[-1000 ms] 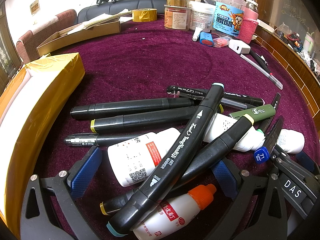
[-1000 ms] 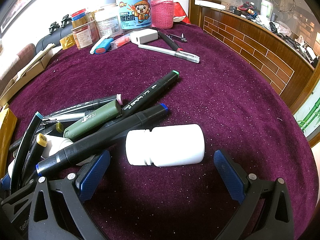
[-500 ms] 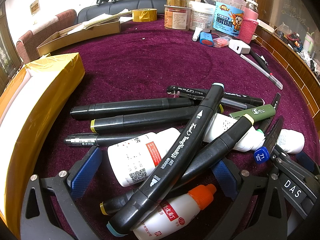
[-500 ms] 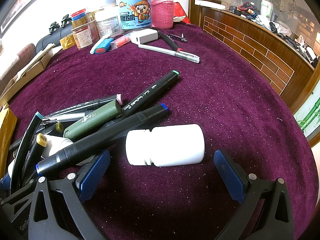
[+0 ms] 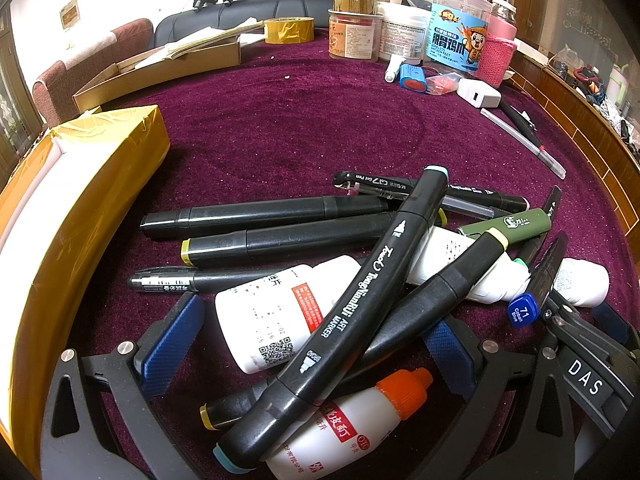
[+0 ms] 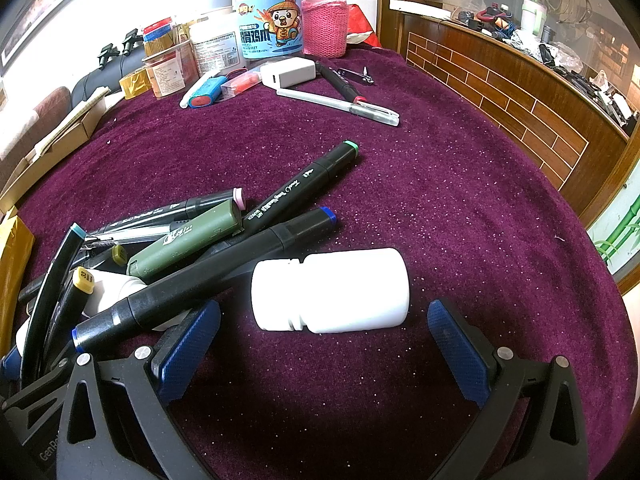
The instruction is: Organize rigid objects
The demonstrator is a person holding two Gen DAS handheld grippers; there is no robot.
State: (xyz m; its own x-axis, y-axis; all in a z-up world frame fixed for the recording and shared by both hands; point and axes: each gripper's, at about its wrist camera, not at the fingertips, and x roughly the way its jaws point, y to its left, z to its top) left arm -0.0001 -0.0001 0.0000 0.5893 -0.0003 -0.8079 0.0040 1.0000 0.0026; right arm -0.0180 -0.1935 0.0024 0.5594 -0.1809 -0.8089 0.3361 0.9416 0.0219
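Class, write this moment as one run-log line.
left gripper: open over pile of black markers | right gripper: open around lying plain white plastic bottle, no contact | purple velvet tabletop

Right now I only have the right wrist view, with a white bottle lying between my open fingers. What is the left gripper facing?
Observer: The left gripper is open; a labelled white bottle lies between its fingers, under a light-blue-capped marker.
Operator: Anything closer in?
Observer: An orange-capped bottle lies nearest the camera, beneath that same marker.
Operator: And to its left?
Observer: A gold-taped box runs along the whole left side, white on top.
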